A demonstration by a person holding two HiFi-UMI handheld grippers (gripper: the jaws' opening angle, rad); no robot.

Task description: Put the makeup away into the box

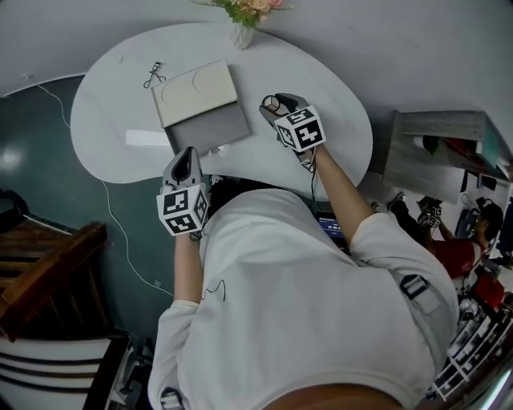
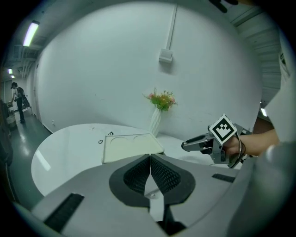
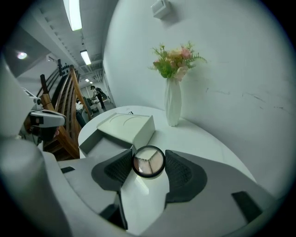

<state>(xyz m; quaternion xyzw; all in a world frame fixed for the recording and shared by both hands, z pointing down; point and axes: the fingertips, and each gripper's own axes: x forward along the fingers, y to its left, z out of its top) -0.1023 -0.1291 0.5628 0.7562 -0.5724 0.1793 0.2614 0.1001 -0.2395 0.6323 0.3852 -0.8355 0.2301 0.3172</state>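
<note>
You work on a studio set in a workshop hall: white worktop (image 1: 329, 96) and vase (image 3: 173, 107) before a bare curved wall (image 2: 101, 69), strip lights (image 3: 72, 14) overhead, another person (image 2: 18, 99) down the corridor.

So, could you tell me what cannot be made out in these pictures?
Box interior under the lid: covered in every view.
White item beside the box, head view: too plain to identify.
Table, near edge, head view: hidden by the person.
Compact underside, right gripper view: faces away from the camera.
</note>
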